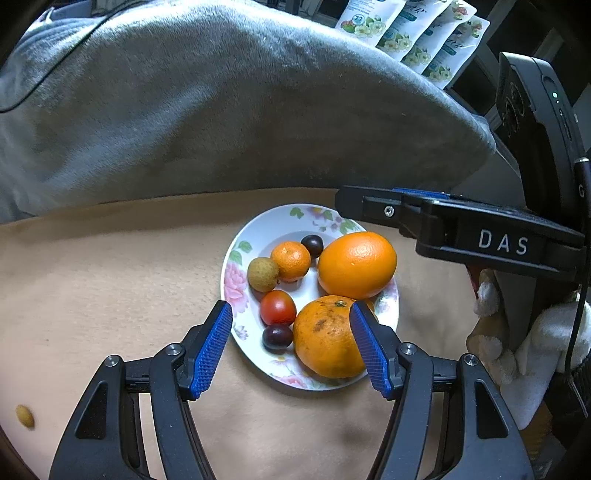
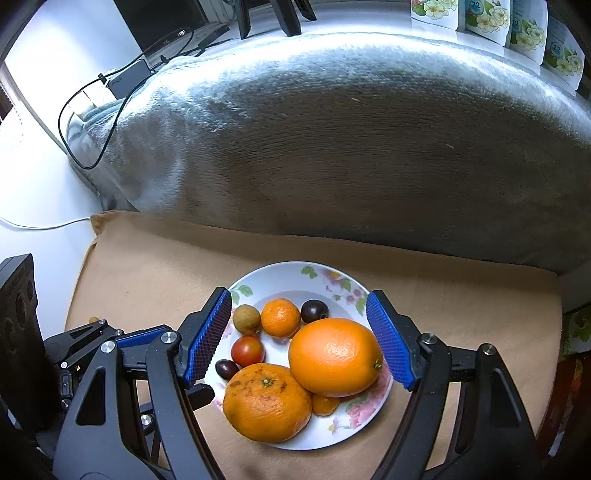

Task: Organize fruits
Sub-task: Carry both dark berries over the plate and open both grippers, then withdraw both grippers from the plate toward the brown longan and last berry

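A floral white plate [image 1: 280, 218] [image 2: 288, 269] on a beige cloth holds a large orange [image 1: 356, 264] [image 2: 334, 356], a spotted mandarin [image 1: 325, 336] [image 2: 266, 402], a small mandarin [image 1: 290, 260], a longan [image 1: 262, 273], a cherry tomato [image 1: 277, 307] and two dark grapes [image 1: 312, 245] [image 1: 277, 338]. My left gripper [image 1: 291, 314] hangs open over the plate's near side, its right pad in front of the spotted mandarin. My right gripper [image 2: 297, 299] is open above the fruits, gripping nothing. A loose longan [image 1: 25, 416] lies on the cloth, far left.
A grey plush blanket [image 1: 221, 110] rises behind the beige cloth [image 1: 92, 277]. Printed pouches [image 1: 406, 33] stand beyond it. A power adapter with cables [image 2: 125, 77] lies at the back left. A gloved hand [image 1: 517, 350] holds the right gripper.
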`<state>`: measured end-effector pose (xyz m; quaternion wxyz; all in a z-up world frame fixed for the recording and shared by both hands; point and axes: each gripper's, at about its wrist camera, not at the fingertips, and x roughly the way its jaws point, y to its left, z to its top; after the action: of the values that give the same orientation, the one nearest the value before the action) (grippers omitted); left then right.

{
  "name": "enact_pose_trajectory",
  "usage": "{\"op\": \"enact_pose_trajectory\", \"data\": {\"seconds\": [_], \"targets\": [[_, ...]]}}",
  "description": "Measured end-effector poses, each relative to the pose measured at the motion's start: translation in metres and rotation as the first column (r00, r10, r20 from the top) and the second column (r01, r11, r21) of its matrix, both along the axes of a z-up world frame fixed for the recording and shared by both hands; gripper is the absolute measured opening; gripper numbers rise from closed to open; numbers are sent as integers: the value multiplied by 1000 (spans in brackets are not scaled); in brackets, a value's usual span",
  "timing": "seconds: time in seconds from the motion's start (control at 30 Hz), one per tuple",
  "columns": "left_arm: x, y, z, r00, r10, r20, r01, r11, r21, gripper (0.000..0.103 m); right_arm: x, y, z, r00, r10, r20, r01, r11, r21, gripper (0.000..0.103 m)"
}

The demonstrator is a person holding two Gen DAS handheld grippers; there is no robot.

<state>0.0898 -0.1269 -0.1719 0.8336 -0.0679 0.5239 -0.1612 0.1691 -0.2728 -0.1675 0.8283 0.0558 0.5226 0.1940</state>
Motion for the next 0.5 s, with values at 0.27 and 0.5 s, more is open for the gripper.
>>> {"op": "enact_pose_trajectory", "data": {"seconds": [0.27,0.5], "targets": [[-7,-1,6,1000,-2,24,2,1000,16,66,-9,-6,5,999,-35,11,34,999,29,78],[-12,-1,13,999,-2,39,1,1000,18,66,-14,-9,8,999,-43,15,42,999,29,78]]}}
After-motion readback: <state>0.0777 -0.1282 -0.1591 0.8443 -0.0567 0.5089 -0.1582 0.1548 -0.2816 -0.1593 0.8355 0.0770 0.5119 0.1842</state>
